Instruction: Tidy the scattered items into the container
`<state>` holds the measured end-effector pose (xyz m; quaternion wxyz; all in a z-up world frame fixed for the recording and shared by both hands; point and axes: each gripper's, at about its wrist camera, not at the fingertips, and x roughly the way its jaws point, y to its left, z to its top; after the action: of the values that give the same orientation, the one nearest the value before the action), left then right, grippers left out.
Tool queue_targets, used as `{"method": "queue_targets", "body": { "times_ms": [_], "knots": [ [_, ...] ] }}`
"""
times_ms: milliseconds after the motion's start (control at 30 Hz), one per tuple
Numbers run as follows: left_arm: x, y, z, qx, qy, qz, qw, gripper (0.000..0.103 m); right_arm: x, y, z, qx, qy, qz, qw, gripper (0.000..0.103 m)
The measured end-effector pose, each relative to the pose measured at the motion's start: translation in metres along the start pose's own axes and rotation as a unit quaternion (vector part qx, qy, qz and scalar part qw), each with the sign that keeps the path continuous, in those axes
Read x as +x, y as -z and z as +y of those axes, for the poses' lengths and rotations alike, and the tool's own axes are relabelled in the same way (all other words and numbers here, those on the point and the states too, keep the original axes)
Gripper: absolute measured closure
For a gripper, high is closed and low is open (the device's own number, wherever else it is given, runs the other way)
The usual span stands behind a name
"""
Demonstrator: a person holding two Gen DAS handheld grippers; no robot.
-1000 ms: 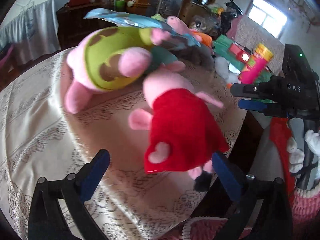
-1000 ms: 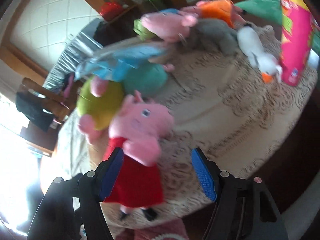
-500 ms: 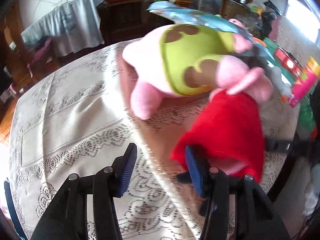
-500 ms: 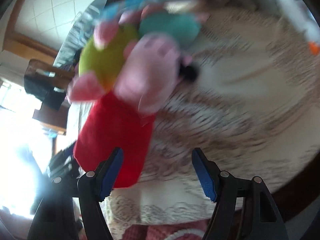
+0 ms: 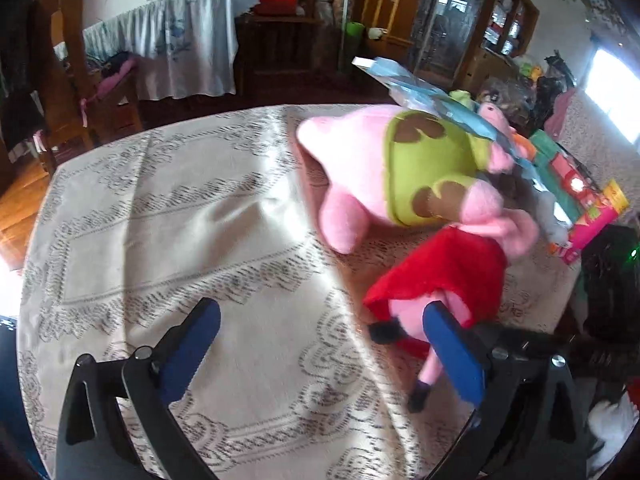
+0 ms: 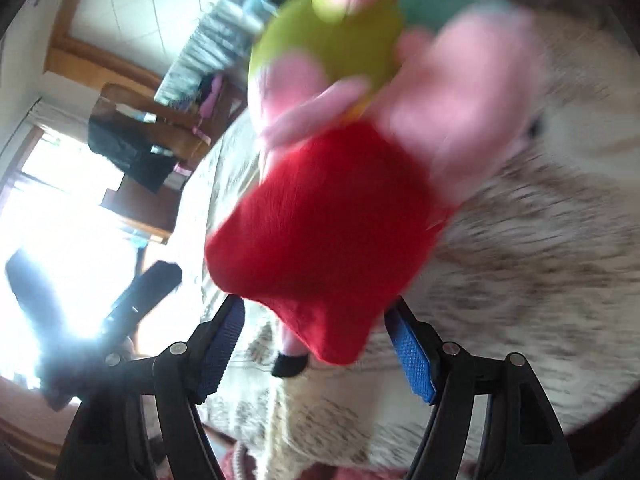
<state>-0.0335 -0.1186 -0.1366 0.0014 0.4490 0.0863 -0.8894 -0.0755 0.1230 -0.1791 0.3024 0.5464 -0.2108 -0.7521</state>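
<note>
A pink pig plush in a red dress (image 5: 452,276) lies near the table's right edge, its legs just behind the right fingertip (image 5: 452,356) of my left gripper (image 5: 320,348), which is open over bare lace cloth. Against the pig leans a pink star plush in green shorts (image 5: 400,168). In the blurred right wrist view the red dress (image 6: 320,240) fills the middle, and its hem hangs between the tips of my open right gripper (image 6: 316,344), apart from both pads. The star plush (image 6: 328,36) sits behind it. No container can be made out.
A lace-covered round table (image 5: 180,220) holds more toys at the far right: a blue packet (image 5: 432,96), a pink-and-yellow box (image 5: 592,220), a green box (image 5: 556,164). The right gripper's black body (image 5: 608,280) stands at the right edge. Chairs and cabinets ring the table.
My right gripper has closed in on the pig until the red dress reaches its fingertips. My left gripper narrowed half a second ago and now stands wide again, swung leftward.
</note>
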Motion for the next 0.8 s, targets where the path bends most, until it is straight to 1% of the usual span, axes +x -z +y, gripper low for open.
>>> {"method": "queue_targets", "body": {
  "times_ms": [67, 100, 133, 167, 233, 300, 367, 400, 467, 533, 567, 600, 633, 667, 700, 733, 767, 800],
  "knots": [
    [0.003, 0.006, -0.014, 0.009, 0.013, 0.005, 0.9999, 0.000, -0.018, -0.006, -0.008, 0.002, 0.011, -0.023, 1.000, 0.028],
    [0.005, 0.009, -0.020, 0.013, 0.020, 0.007, 0.9997, 0.000, -0.027, -0.010, -0.013, 0.003, 0.017, -0.035, 0.999, 0.024],
    [0.006, 0.012, -0.027, 0.017, 0.027, 0.009, 0.9995, 0.000, -0.035, -0.013, -0.017, 0.005, 0.022, -0.046, 0.999, 0.008],
    [0.008, 0.015, -0.034, 0.021, 0.033, 0.011, 0.9991, 0.000, -0.044, -0.016, -0.021, 0.006, 0.028, -0.058, 0.998, 0.000],
    [0.011, 0.020, -0.047, 0.031, 0.043, 0.014, 0.9985, 0.000, -0.062, -0.022, -0.030, 0.008, 0.038, -0.081, 0.996, 0.000],
    [0.022, 0.023, -0.058, 0.045, 0.037, 0.021, 0.9981, 0.000, -0.080, -0.029, -0.038, 0.010, 0.049, -0.104, 0.993, 0.001],
    [0.037, 0.023, -0.064, 0.051, 0.023, 0.034, 0.9979, 0.000, -0.074, -0.042, -0.046, 0.020, 0.055, -0.103, 0.993, 0.001],
    [0.045, 0.023, -0.065, 0.046, 0.030, 0.040, 0.9977, 0.000, -0.070, -0.049, -0.050, 0.025, 0.059, -0.101, 0.993, 0.001],
    [0.056, 0.023, -0.062, 0.027, 0.054, 0.052, 0.9968, 0.000, -0.062, -0.059, -0.054, 0.031, 0.048, -0.098, 0.994, 0.001],
    [0.061, 0.024, -0.063, 0.019, 0.064, 0.054, 0.9963, 0.000, -0.049, -0.069, -0.058, 0.041, 0.042, -0.094, 0.994, 0.003],
    [0.062, 0.025, -0.064, 0.023, 0.064, 0.052, 0.9963, 0.000, -0.039, -0.072, -0.061, 0.046, 0.040, -0.086, 0.994, 0.004],
    [0.064, 0.025, -0.065, 0.026, 0.065, 0.051, 0.9962, 0.000, -0.030, -0.074, -0.064, 0.050, 0.037, -0.078, 0.995, 0.006],
    [0.068, 0.026, -0.066, 0.032, 0.067, 0.058, 0.9955, 0.000, -0.020, -0.077, -0.067, 0.055, 0.035, -0.069, 0.995, 0.019],
    [0.072, 0.026, -0.068, 0.037, 0.070, 0.065, 0.9947, 0.002, -0.010, -0.079, -0.070, 0.059, 0.032, -0.061, 0.996, 0.028],
    [0.077, 0.028, -0.070, 0.045, 0.071, 0.079, 0.9934, 0.023, -0.003, -0.078, -0.072, 0.064, 0.015, -0.059, 0.996, 0.030],
    [0.082, 0.029, -0.072, 0.053, 0.072, 0.092, 0.9917, 0.038, -0.003, -0.076, -0.072, 0.067, 0.009, -0.062, 0.996, 0.031],
    [0.078, 0.030, -0.073, 0.061, 0.073, 0.090, 0.9913, 0.043, -0.004, -0.073, -0.070, 0.066, 0.011, -0.066, 0.996, 0.031],
    [0.073, 0.030, -0.075, 0.068, 0.075, 0.089, 0.9909, 0.054, -0.008, -0.069, -0.064, 0.057, 0.006, -0.068, 0.996, 0.032]
  ]
}}
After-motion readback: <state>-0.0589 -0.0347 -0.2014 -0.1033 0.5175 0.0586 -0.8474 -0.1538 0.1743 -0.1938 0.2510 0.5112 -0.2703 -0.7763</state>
